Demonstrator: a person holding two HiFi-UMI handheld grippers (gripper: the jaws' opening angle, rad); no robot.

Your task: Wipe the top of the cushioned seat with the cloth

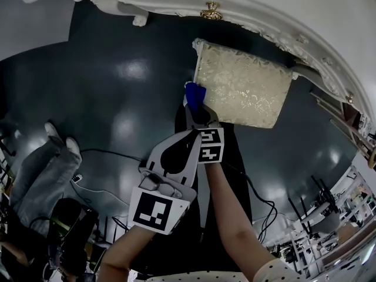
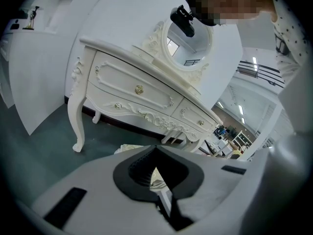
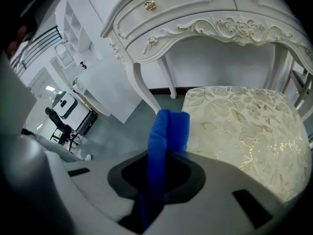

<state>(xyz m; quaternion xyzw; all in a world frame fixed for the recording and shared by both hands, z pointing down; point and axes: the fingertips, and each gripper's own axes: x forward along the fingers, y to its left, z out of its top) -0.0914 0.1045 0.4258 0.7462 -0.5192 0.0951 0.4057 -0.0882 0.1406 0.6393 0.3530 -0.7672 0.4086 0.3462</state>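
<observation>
Our right gripper (image 1: 198, 111) has its jaws clamped on a folded blue cloth (image 1: 194, 92), and from the head view that fold sits at the near left corner of the cushioned seat (image 1: 244, 90). The left gripper (image 1: 189, 135) hangs just behind it, nearer to us and over the dark floor (image 1: 117, 87). On the far side, the white dressing table (image 1: 176, 2) overhangs the seat's far edge. Cables (image 1: 258, 198) trail on the floor to the near right, and a bystander's legs (image 1: 47, 163) show at far left (well apart from the work).

Looking through the left gripper view, the left gripper (image 2: 161, 195) has its jaws drawn together on nothing. Beyond them stand the dressing table (image 2: 142, 89) and its oval mirror (image 2: 188, 40).

From the right gripper view, the cloth (image 3: 166, 131) stands up out of the right gripper (image 3: 154, 199) as a narrow strip against the left edge of the seat (image 3: 244, 126). We cannot tell whether it presses on the fabric.

We judge three risks. So little cloth projects that the hard jaw tips could drag on the brocade. The strip could slip out under friction. Reaching far, the gripper could knock the carved apron of the dressing table (image 3: 195, 13), which crowds the seat from above.
</observation>
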